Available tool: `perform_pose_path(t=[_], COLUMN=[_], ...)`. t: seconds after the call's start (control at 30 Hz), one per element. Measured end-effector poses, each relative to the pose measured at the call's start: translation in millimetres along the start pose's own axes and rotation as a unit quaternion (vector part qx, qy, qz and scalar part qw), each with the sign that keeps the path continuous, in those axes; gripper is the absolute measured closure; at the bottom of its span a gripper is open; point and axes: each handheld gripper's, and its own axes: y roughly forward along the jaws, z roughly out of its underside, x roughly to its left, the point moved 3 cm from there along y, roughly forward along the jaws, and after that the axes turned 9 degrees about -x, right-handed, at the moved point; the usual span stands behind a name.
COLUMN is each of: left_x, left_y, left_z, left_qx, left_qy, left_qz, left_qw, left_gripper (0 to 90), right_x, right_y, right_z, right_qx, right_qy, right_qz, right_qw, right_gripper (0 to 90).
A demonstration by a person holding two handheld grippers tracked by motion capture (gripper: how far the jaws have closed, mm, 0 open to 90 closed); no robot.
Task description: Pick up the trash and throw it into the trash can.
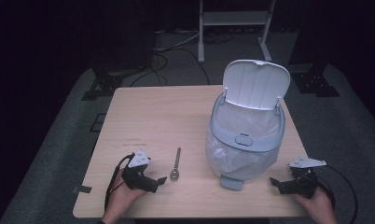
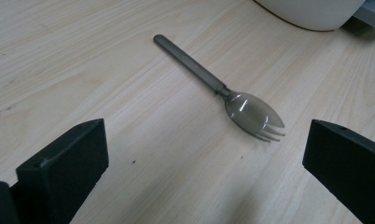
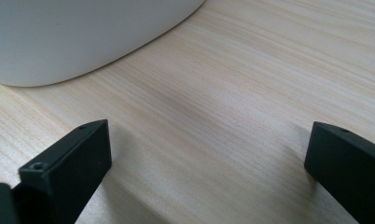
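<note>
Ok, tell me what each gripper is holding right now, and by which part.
Nothing is held. The left gripper is open with the spork lying on the table ahead of it; the right gripper is open beside the bin.

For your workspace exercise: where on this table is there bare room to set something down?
The far left of the table, beyond the spork and left of the bin, lies bare. The near edge is crowded: left gripper, spork, bin pedal, right gripper.

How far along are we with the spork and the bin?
Done: the bin stands with its lid up. In hand: nothing; the spork lies flat on the table, ahead of the open left gripper. The right gripper is open, empty. Left: grasp it, drop it in.
</note>
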Motion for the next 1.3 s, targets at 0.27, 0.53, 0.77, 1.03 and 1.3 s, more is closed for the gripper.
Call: perform_pose_path(t=[0.27, 0.53, 0.77, 1.03, 1.3], left_x=[-8.6, -11.9, -12.5, -13.8, -13.4], left_y=[13.8, 24.2, 36.0, 57.1, 67.9], left_z=[-8.5, -13.2, -18.4, -21.8, -20.1], left_qx=[0.0, -0.003, 0.002, 0.017, 0.03], left_qy=[0.009, -0.001, -0.002, -0.01, -0.015], left_qz=[0.008, 0.015, 0.004, -0.004, -0.029], left_qw=[0.9999, 0.9999, 1.0, 0.9998, 0.999], left_gripper=[0.0, 0.0, 0.0, 0.0, 6.4], right_x=[0.5, 1.9, 1.6, 1.4, 1.4], right_y=[1.7, 8.3, 10.7, 11.0, 11.0], right_z=[-1.3, -6.1, -7.9, -8.0, -8.0], right_qx=[0.0, 0.0, 0.0, -0.001, -0.001], right_qy=[0.006, 0.024, 0.027, 0.026, 0.026], right_qz=[0.011, 0.034, 0.037, 0.037, 0.037], right_qw=[0.9999, 0.9991, 0.999, 0.999, 0.999], right_gripper=[0.0, 0.0, 0.0, 0.0, 0.0])
